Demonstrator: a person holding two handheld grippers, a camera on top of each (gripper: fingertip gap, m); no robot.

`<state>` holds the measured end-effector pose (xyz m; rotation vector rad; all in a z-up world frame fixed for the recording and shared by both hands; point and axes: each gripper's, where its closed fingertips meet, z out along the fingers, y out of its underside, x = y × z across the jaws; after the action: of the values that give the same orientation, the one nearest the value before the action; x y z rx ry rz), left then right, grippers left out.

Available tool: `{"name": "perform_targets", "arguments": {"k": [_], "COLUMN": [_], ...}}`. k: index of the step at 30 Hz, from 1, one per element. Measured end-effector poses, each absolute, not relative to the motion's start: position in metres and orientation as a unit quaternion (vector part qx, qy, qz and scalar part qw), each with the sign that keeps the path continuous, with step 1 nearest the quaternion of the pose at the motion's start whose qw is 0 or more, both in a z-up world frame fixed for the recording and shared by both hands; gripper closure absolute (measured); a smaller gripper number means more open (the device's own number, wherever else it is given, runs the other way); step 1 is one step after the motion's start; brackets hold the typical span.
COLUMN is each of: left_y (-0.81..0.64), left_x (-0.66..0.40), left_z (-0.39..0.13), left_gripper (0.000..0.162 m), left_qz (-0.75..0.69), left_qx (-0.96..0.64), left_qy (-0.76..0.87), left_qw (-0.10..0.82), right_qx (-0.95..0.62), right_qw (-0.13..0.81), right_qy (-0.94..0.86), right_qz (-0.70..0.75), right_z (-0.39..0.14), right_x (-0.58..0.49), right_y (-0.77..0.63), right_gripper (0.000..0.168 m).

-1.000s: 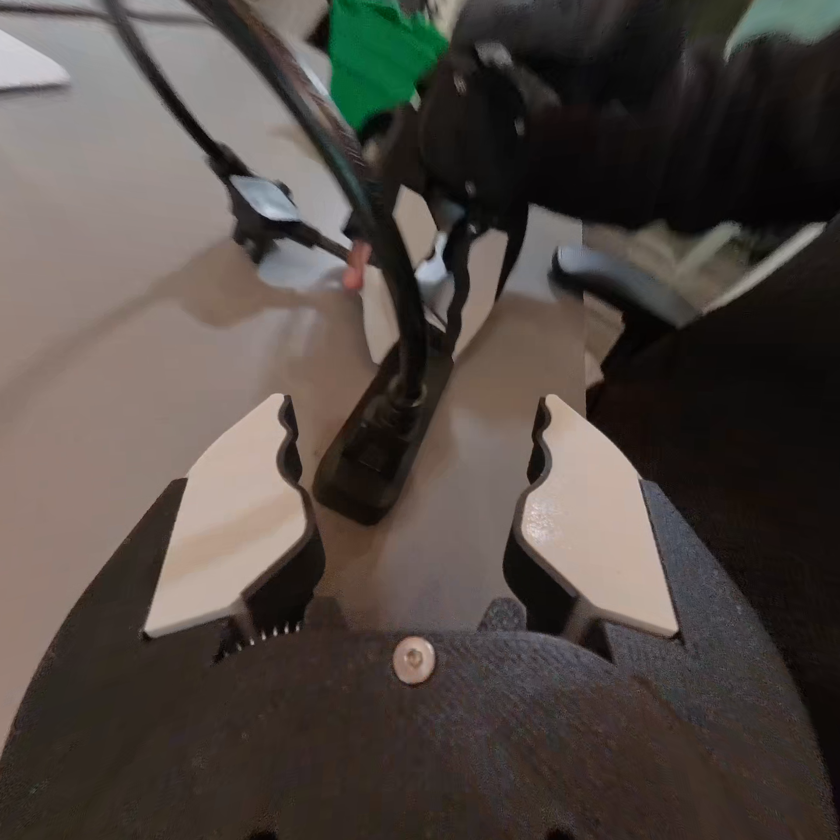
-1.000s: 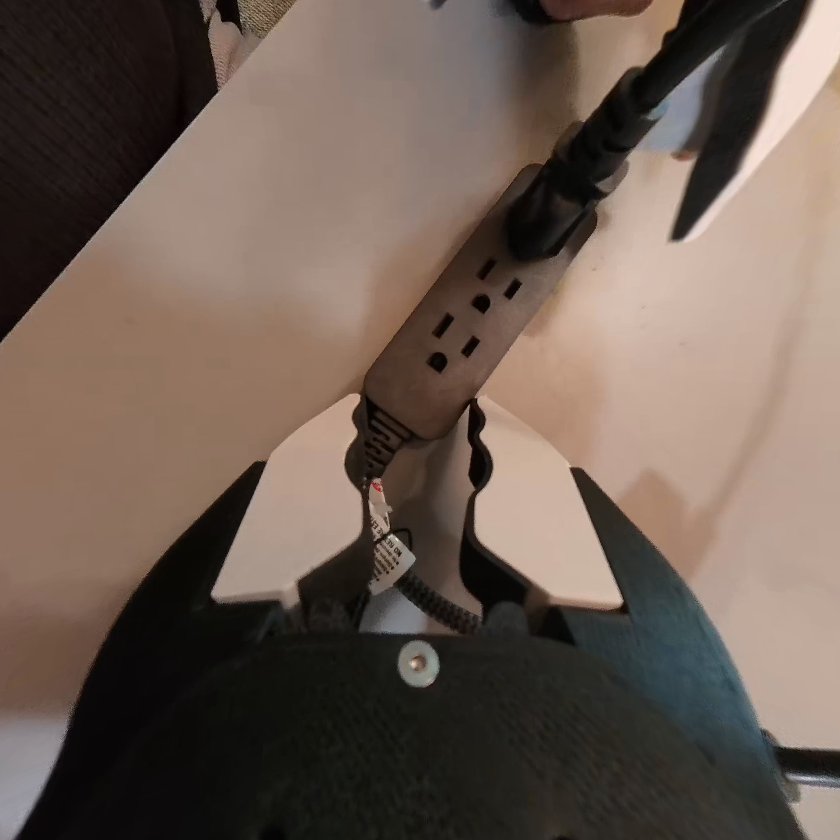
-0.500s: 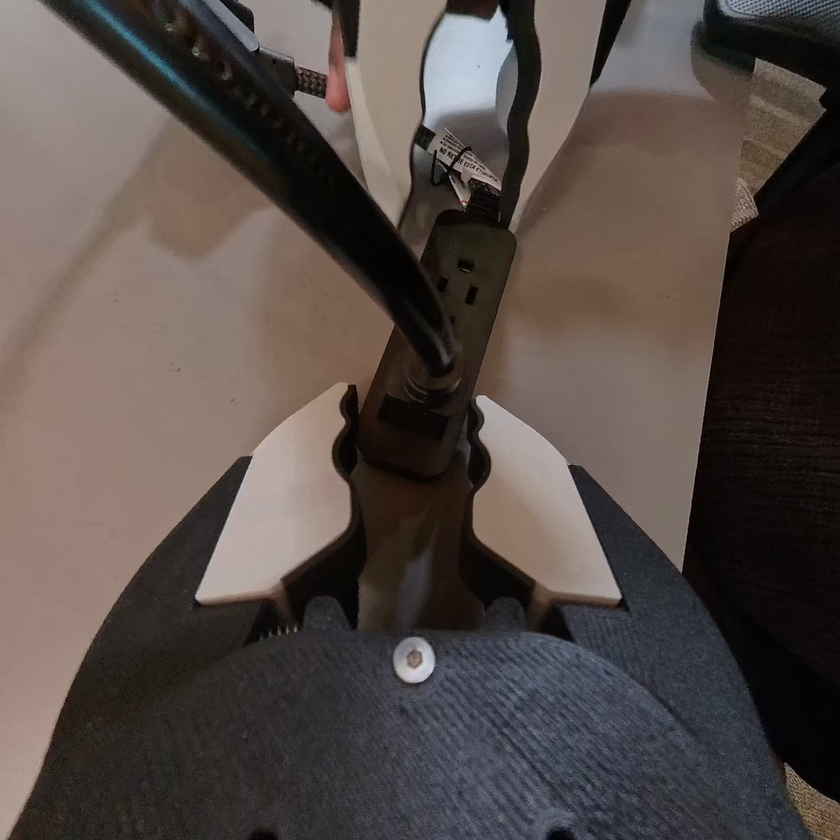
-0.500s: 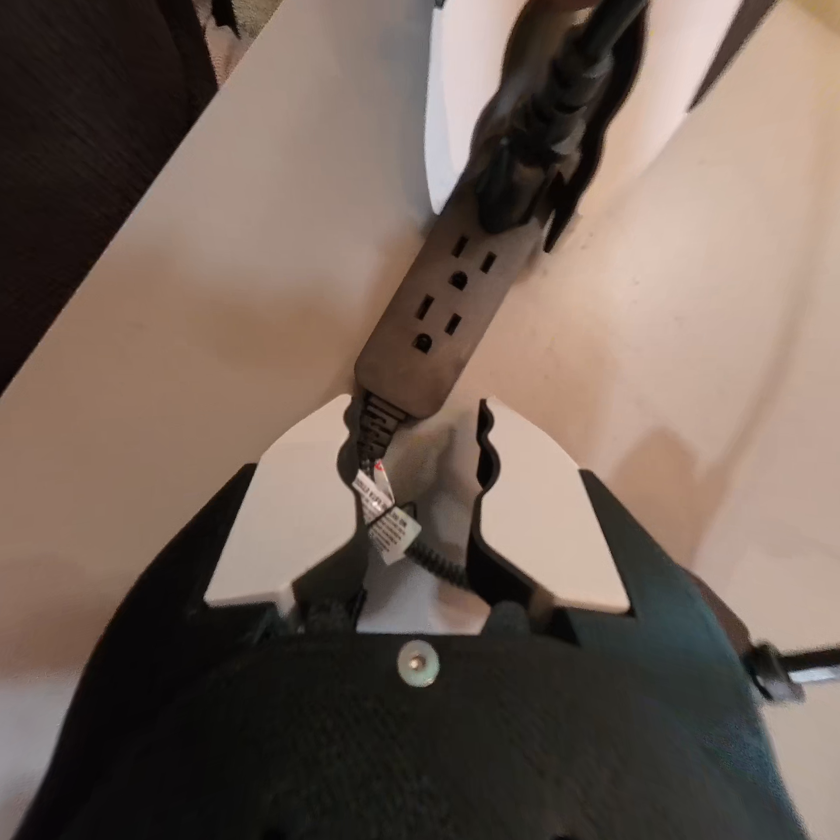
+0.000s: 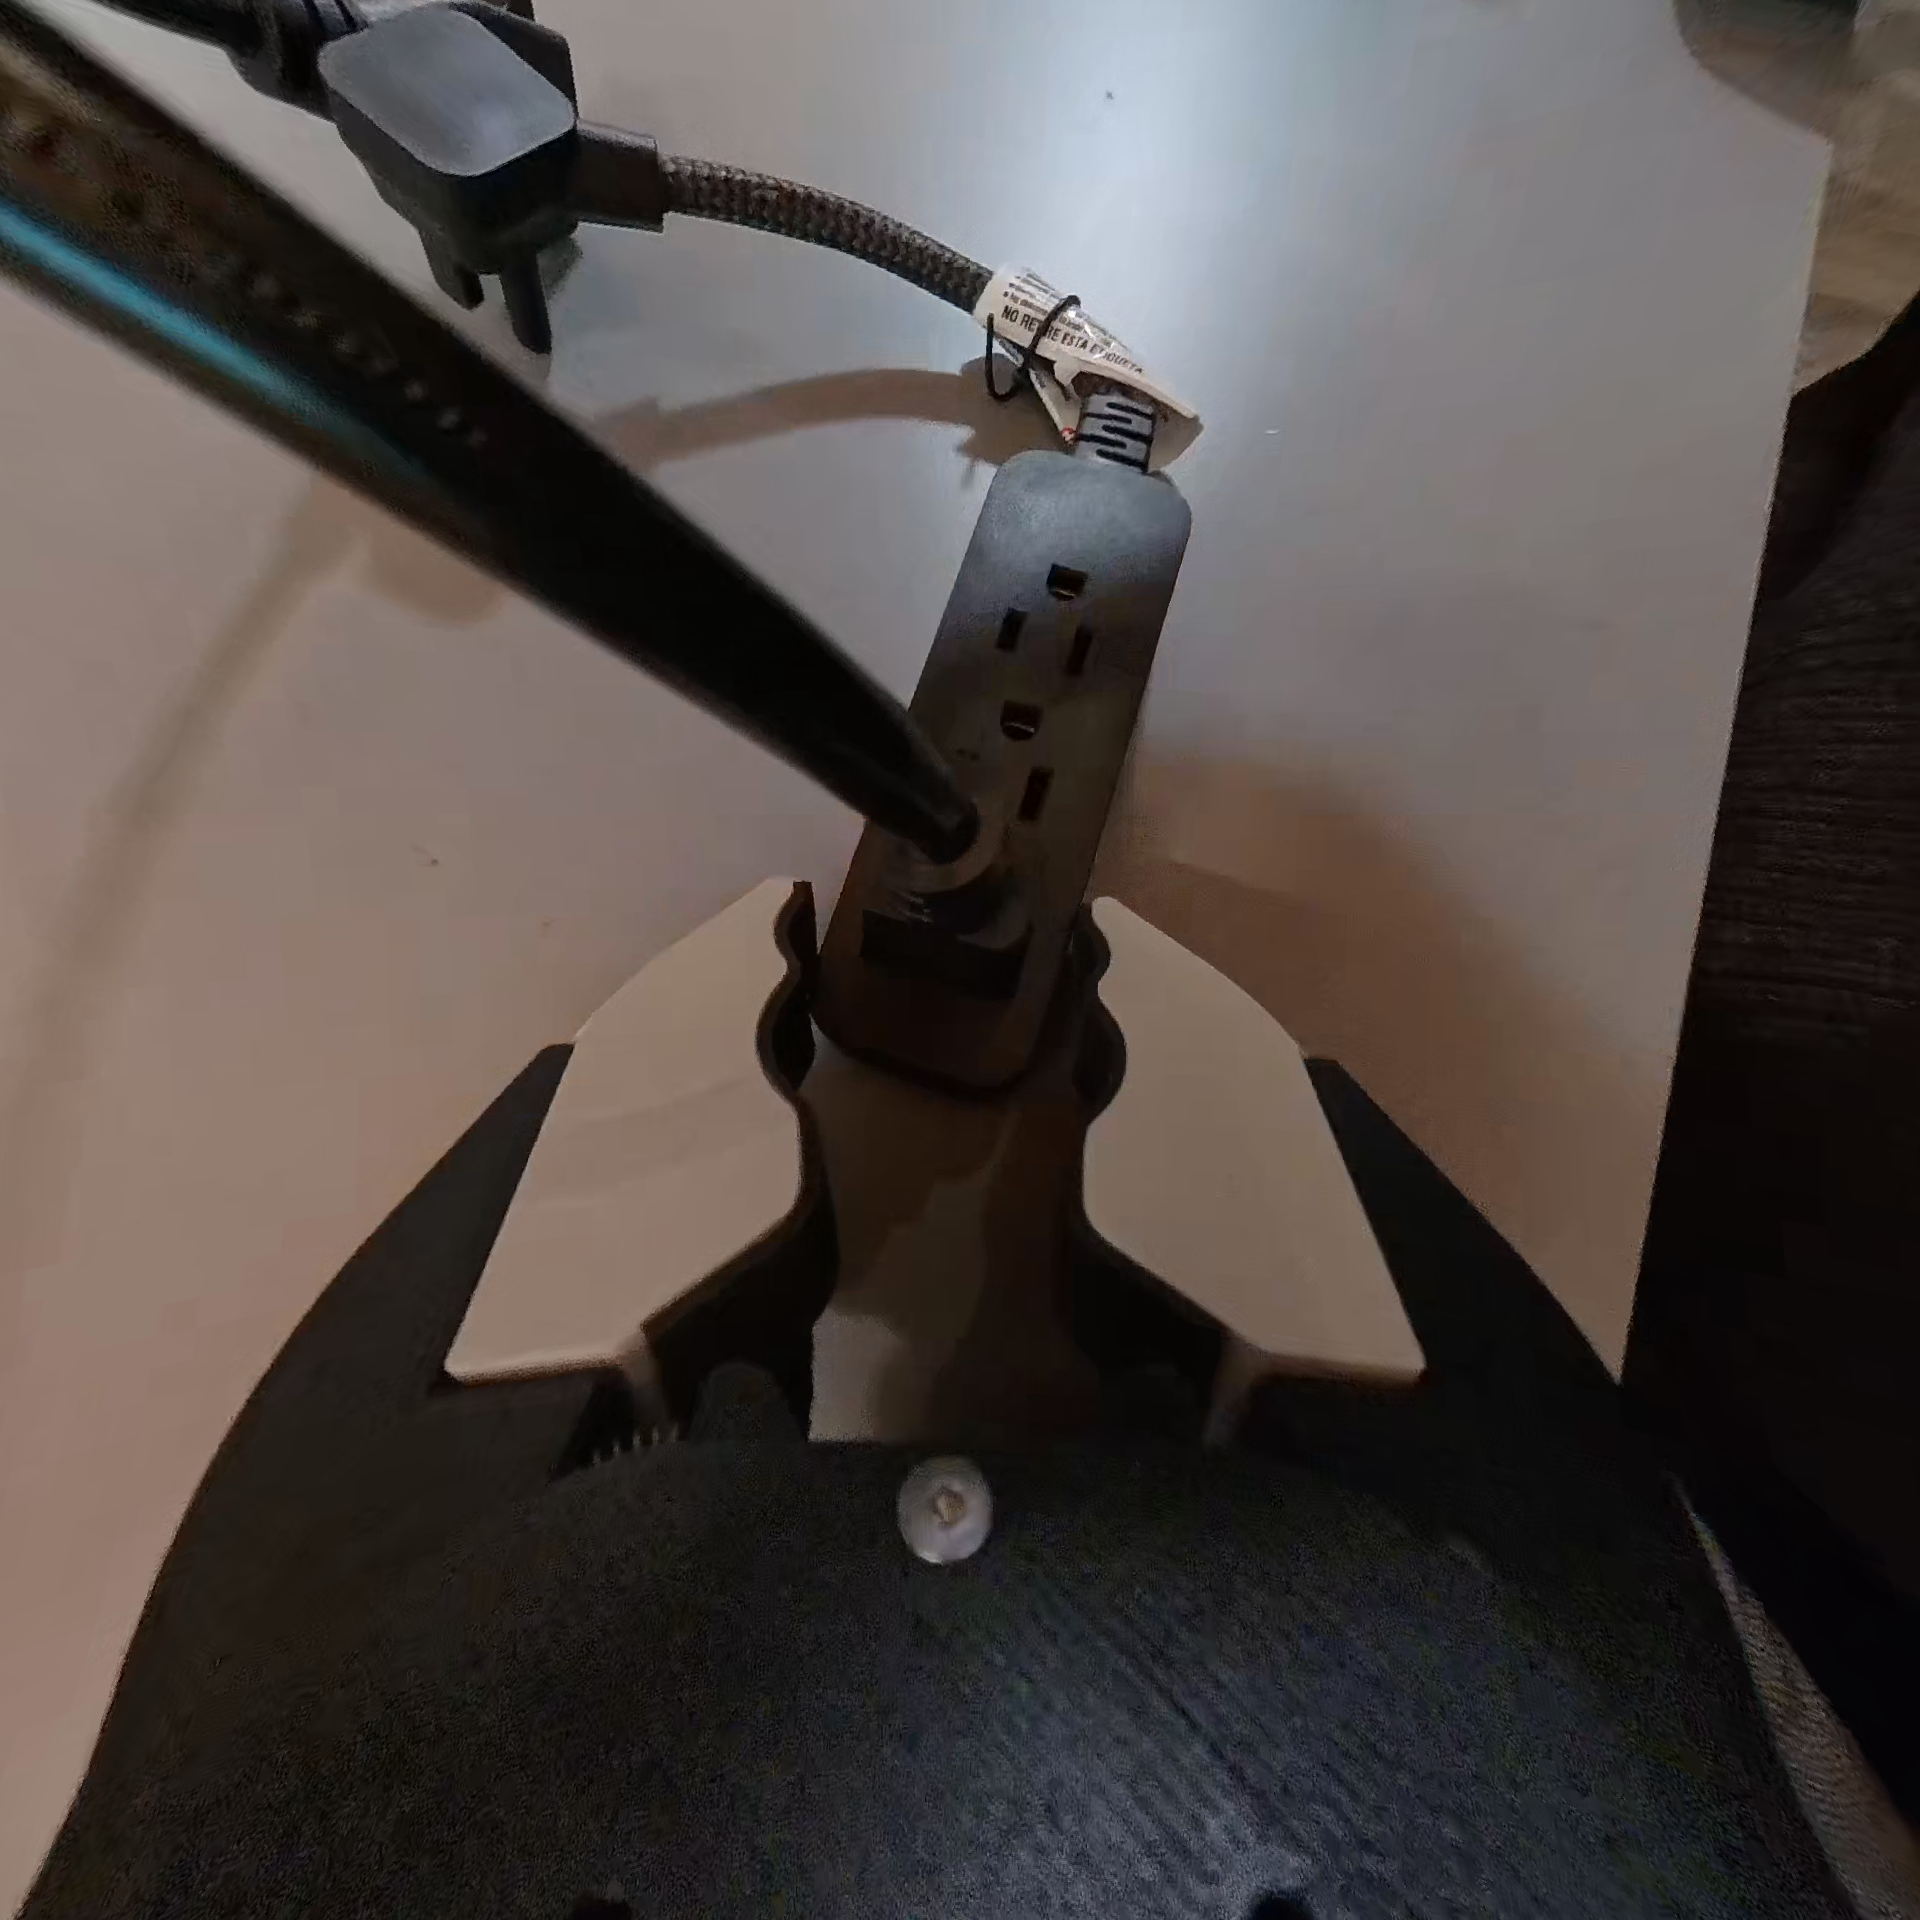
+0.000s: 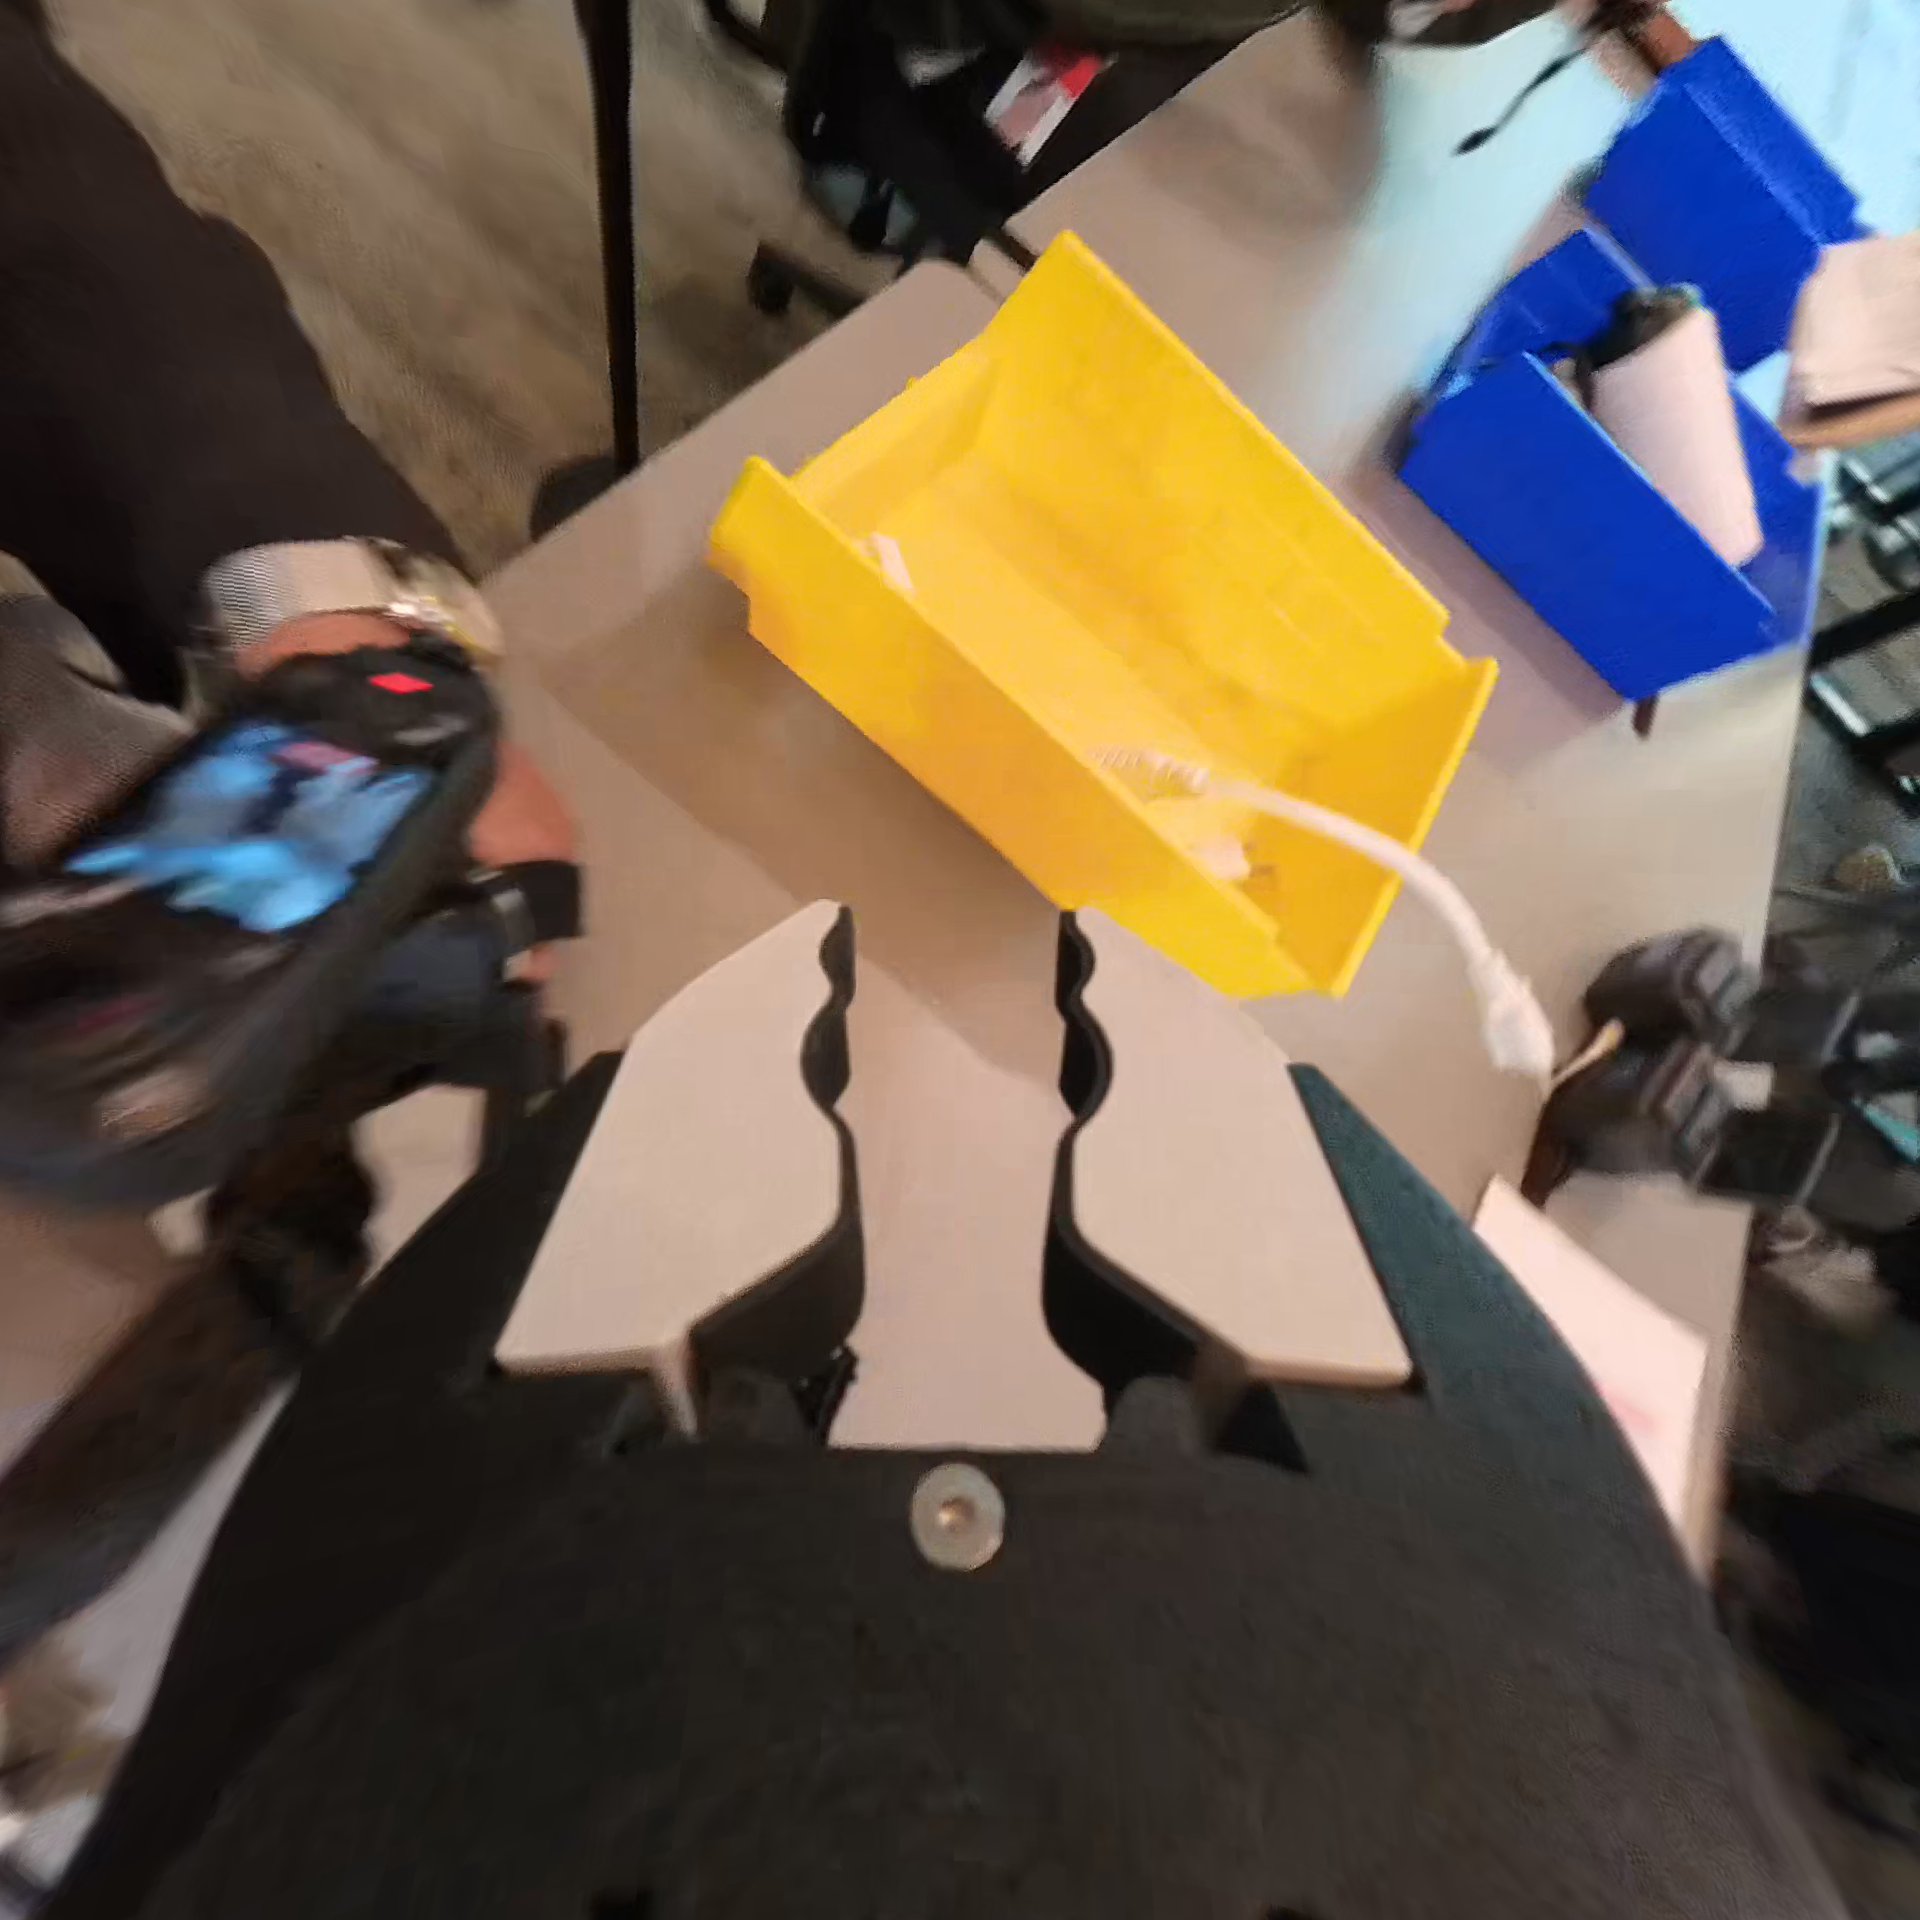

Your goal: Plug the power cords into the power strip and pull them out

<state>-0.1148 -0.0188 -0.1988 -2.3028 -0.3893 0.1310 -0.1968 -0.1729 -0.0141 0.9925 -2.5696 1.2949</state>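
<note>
Pale bench carries the black power strip, my left gripper clamping its near end, a power cord plugged there. My right gripper hangs narrowly parted, holding nothing, before a yellow bin

Workshop or lab: storage bins on worktable.

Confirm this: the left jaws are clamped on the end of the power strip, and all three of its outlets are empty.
Not quite. The left wrist view shows the left gripper clamped on the power strip, but the nearest outlet holds a black power cord; the other two are empty.
</note>
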Motion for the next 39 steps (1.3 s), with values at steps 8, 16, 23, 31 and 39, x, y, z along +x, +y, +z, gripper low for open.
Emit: {"name": "perform_targets", "arguments": {"k": [8,16,23,31,39], "left_y": [-0.023,-0.049,-0.054,-0.056,-0.072], "left_x": [-0.117,-0.117,-0.117,-0.122,-0.137], "left_z": [-0.203,-0.204,-0.205,-0.205,-0.195], "left_gripper": [0.110,0.111,0.108,0.105,0.098], "left_qz": [0.122,0.139,0.147,0.152,0.177], "left_qx": [-0.915,-0.910,-0.907,-0.904,-0.879], "left_qy": [-0.122,-0.171,-0.186,-0.201,-0.260], "left_qw": [0.364,0.352,0.347,0.345,0.359], "right_qx": [0.448,0.334,0.404,0.397,0.192], "right_qw": [0.145,0.183,0.241,0.291,0.165], "right_qy": [-0.861,-0.911,-0.877,-0.858,-0.869], "right_qz": [0.191,0.161,0.098,0.145,0.425], "right_z": [-0.061,-0.057,-0.117,-0.084,0.075], "right_x": [-0.267,-0.391,-0.418,-0.422,-0.372], "right_y": [-0.321,-0.341,-0.335,-0.354,-0.287], "right_gripper": [0.117,0.129,0.122,0.150,0.152]}}
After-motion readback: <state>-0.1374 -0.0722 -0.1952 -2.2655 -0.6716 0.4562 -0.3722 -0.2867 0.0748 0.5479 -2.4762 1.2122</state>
